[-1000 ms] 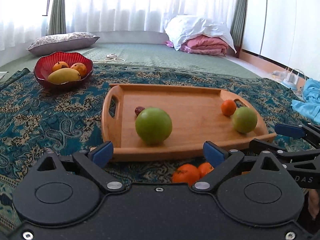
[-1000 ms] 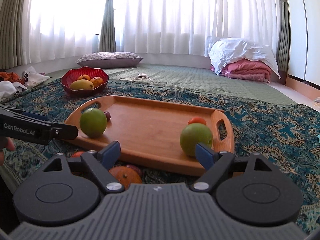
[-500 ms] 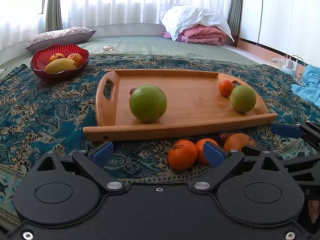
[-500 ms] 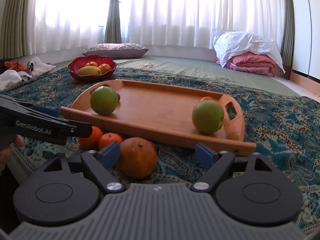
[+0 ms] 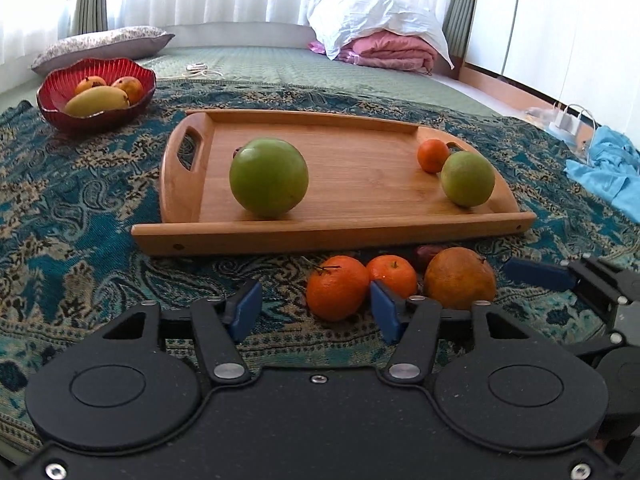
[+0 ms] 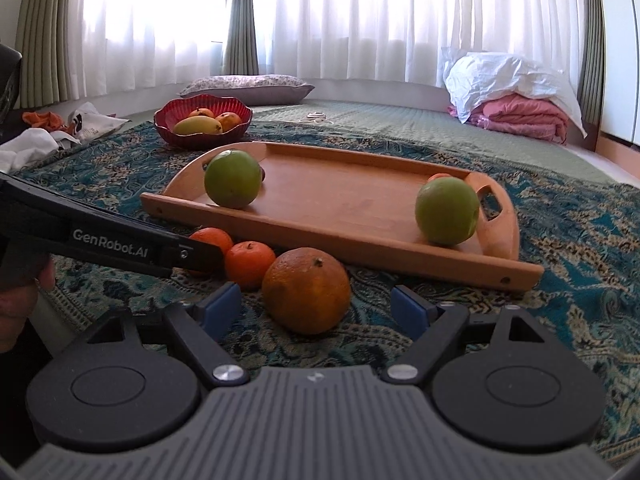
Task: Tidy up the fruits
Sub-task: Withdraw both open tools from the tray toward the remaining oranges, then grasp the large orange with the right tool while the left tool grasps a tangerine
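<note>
2 green fruits [image 5: 269, 177] rest on the wooden tray [image 5: 332, 236]; 3 oranges [image 5: 337, 288] lie touching on the cloth before it.

Patterned cloth [image 5: 80, 208], grey pillow [image 6: 248, 86], pink bedding [image 6: 524, 116], possibly cable [image 5: 198, 68].

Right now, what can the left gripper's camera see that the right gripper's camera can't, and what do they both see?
Only the left wrist view shows the blue cloth and white bag. Only the right wrist view shows the white and orange clothes and a hand. Both show the wooden tray with two green fruits, the red bowl, three oranges in front of the tray, the pillow and the pink blanket.
</note>
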